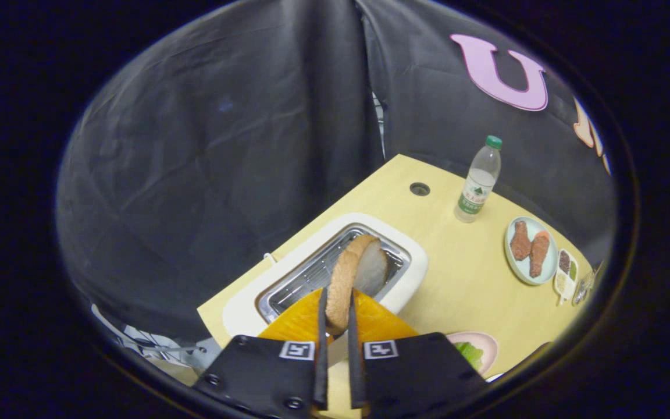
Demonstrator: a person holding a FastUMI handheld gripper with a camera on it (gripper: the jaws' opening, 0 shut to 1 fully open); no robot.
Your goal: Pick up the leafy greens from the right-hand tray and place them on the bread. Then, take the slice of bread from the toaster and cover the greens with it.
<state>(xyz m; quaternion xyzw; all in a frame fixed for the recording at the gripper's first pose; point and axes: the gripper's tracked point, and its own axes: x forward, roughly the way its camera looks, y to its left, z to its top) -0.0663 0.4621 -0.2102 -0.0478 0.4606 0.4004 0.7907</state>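
The gripper (335,314) has its fingers pinching a slice of bread (351,278) on edge, held above the slot of a white toaster (410,273) on the pale worktop (463,279). Just right of the fingers, leafy greens (470,352) lie on a pink plate (486,343). Beyond stands a water bottle (478,181).

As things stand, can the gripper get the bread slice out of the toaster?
Probably yes. The gripper is already shut on the bread slice, a finger pressing each face, and the slice stands above the toaster slot with nothing over it, so the way up looks free.
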